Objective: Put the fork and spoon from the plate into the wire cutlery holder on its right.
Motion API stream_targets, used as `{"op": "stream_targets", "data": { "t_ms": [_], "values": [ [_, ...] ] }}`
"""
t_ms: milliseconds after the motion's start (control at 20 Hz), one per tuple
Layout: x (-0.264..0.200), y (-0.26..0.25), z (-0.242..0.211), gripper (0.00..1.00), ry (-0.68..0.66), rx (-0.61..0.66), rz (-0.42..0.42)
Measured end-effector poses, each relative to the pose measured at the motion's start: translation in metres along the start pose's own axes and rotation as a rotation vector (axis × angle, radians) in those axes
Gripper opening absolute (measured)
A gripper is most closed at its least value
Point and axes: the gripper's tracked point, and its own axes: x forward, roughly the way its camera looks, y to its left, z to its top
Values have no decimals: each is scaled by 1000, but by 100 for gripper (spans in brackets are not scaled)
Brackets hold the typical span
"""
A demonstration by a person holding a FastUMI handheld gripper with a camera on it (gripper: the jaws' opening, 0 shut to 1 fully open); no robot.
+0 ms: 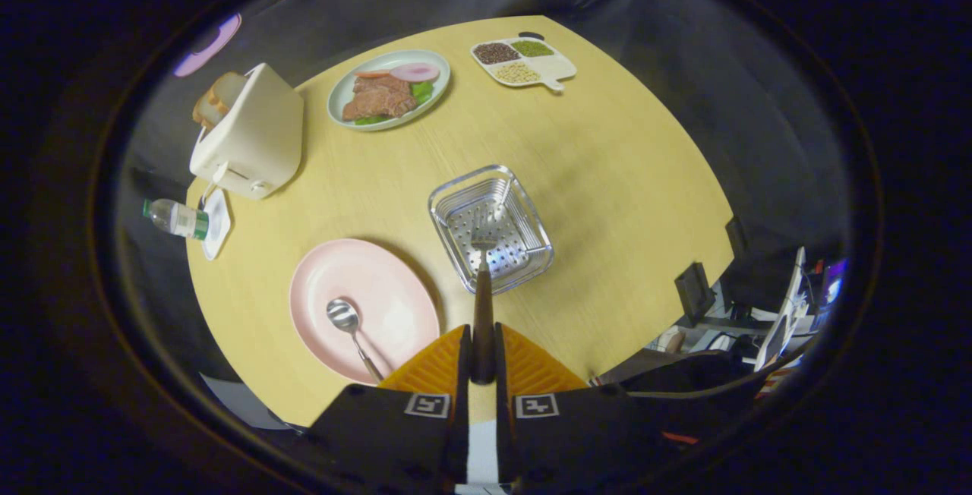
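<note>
The hand-held gripper [483, 343] clamps the fork [483, 282], tines over the wire cutlery holder [456, 203] ahead.

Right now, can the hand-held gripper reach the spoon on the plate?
Probably not yet. The hand-held gripper is shut on the fork, held over the holder. The spoon lies bare on the plate beside the fingers, nothing covering it, so once the fork drops it looks reachable.

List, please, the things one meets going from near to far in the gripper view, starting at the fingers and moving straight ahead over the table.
Gripper, shut on the fork → wire cutlery holder under the fork's tines → bare table → divided tray of beans at the far edge.
</note>
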Motion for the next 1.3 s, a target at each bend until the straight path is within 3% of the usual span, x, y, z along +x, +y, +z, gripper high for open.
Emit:
{"op": "stream_targets", "data": {
  "t_ms": [400,900,1300],
  "values": [
    [-18,-13,-7,100,-63,-98,-30],
    [-66,8,-36,100,-198,-257,-28],
    [-75,46,-73,100,-339,-402,17]
  ]
}}
